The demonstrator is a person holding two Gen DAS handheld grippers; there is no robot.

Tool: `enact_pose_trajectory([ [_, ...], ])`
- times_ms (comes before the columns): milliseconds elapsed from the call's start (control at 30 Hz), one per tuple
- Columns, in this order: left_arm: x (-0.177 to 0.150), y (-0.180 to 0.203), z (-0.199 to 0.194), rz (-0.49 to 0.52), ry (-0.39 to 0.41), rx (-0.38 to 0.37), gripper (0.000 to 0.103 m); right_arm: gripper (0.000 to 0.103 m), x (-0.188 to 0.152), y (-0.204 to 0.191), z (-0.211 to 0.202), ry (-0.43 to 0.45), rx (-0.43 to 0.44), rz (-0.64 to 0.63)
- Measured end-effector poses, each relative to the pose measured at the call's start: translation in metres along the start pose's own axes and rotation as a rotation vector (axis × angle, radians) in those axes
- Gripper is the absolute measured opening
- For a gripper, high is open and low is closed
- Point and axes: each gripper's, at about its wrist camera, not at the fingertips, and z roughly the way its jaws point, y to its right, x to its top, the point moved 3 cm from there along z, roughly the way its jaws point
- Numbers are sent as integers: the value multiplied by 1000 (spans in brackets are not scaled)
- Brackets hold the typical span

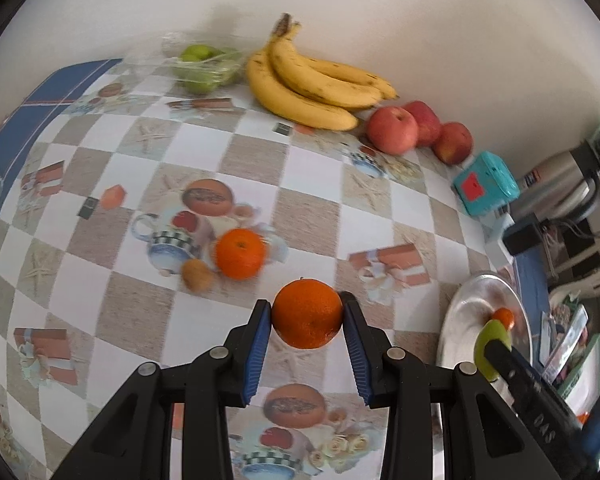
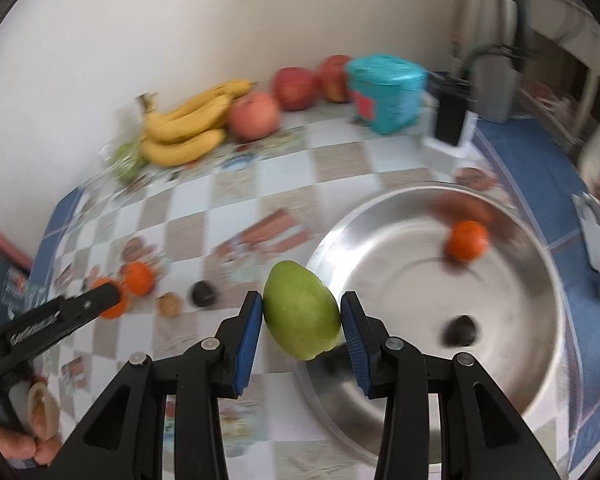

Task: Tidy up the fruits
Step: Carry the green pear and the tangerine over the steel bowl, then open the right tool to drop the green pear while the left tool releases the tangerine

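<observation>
Your left gripper [image 1: 307,314] clamps a dimpled orange [image 1: 307,314] between its blue ribbed pads. Your right gripper [image 2: 302,316] pinches a smooth, egg-shaped green fruit [image 2: 302,316], just left of the shiny steel bowl [image 2: 380,240]. Beyond those fingers, the bowl holds a small orange fruit [image 2: 467,240] and a dark one [image 2: 460,330].
</observation>
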Motion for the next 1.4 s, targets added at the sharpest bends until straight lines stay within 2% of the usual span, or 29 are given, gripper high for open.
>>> enact_pose_trajectory([
  [267,-13,46,10,93,-21,-41,39,42,2,61,-7,21,-87,143],
  [600,-33,109,21,257,5,-107,40,42,-4,117,-19,74,-165,295],
  [867,-48,136,40,336,2,-135,40,41,-6,128,-16,75,-188,309],
  [1000,-53,143,47,341,1,-157,40,41,-8,128,-14,63,-188,317],
  [1133,-57,144,58,338,-20,-148,40,41,-8,126,-14,64,-178,315],
  [1400,-58,148,59,339,-4,-133,40,41,-10,123,-9,50,-160,316],
])
